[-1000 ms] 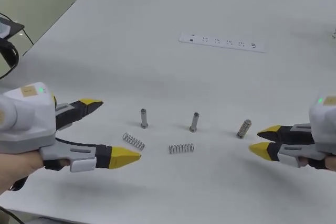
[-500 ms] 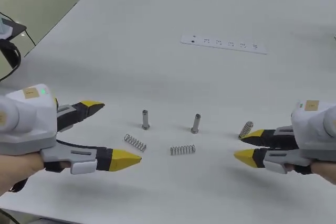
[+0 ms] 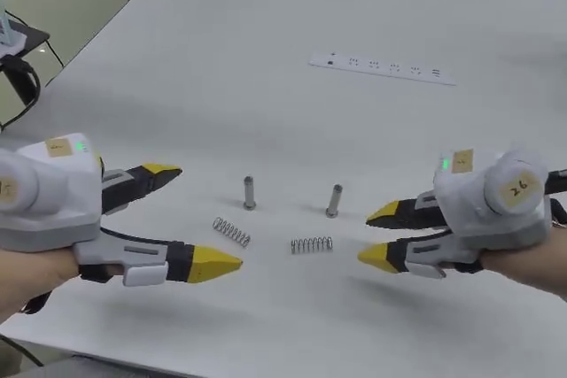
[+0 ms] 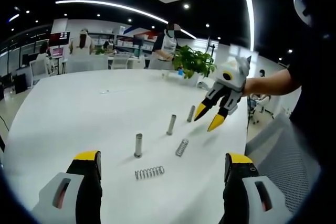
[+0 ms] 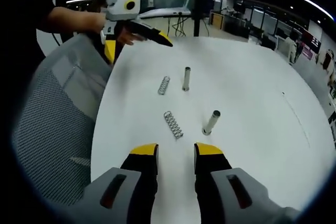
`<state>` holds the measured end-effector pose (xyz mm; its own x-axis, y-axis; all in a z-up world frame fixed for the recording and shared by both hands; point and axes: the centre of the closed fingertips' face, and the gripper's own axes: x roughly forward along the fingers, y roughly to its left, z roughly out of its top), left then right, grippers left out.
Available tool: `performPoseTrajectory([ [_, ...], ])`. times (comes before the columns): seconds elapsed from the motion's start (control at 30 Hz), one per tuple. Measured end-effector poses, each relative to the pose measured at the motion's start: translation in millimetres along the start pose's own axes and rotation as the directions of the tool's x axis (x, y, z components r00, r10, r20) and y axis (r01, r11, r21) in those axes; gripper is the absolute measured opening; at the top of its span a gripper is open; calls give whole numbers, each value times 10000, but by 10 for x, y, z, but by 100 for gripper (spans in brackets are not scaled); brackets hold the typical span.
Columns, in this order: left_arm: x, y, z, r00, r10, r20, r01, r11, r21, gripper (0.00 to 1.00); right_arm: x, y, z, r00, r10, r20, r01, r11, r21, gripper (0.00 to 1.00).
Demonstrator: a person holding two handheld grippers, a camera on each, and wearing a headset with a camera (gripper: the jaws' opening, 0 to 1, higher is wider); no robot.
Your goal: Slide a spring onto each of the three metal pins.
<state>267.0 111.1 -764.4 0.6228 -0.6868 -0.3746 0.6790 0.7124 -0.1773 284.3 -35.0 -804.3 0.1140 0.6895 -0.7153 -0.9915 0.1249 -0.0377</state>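
Overall, a plain white tabletop (image 3: 266,33) stands in an open-plan office. At the centre of the head view are 2 upright grey metal pins (image 3: 249,193) and 2 loose coiled steel springs (image 3: 231,232). The left gripper view adds a 3rd pin (image 4: 191,113). The left gripper (image 3: 204,217) gapes wide; the right gripper (image 3: 368,236) is narrowly parted.

Two hand-held tools, same build. The left gripper (image 3: 199,217): bulky white rounded housing, black jaws w/ yellow wedge tips, grey inset panels along the jaws, a green LED and tan sticker on top. The right gripper (image 3: 372,236): same colours and LED, plus a round tan label marked "26" on its rear end. Person wears dark clothing (image 4: 310,108), seen in the gripper views.
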Motion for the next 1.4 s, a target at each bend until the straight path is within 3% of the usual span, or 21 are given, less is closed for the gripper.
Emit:
performPoseTrajectory([
  [0.27,-7,-10,-42,9999,-17,-138,19,10000,85,95,170,59,97,9987,396,-333,-422,9959,-795,25],
  [0.53,-10,-7,-62,9998,-23,-193,25,10000,83,94,337,104,129,9928,674,-994,-849,9794,-1830,24],
  [0.77,-7,-34,-62,9996,-99,-246,102,9999,139,94,474,101,141,9869,955,-1302,-1212,9709,-2064,22],
  [0.9,-18,-27,-56,9997,-81,-248,86,9998,170,94,548,106,116,9789,1112,-1712,-1502,9603,-2351,21],
  [1.3,-47,-29,-71,9996,-65,-284,70,9998,180,94,661,103,-73,9557,1321,-2630,-1923,9567,-2184,15],
  [1.4,-67,-13,-74,9996,-23,-278,28,9998,174,94,665,94,-122,9522,1305,-2761,-1944,9563,-2184,9],
])
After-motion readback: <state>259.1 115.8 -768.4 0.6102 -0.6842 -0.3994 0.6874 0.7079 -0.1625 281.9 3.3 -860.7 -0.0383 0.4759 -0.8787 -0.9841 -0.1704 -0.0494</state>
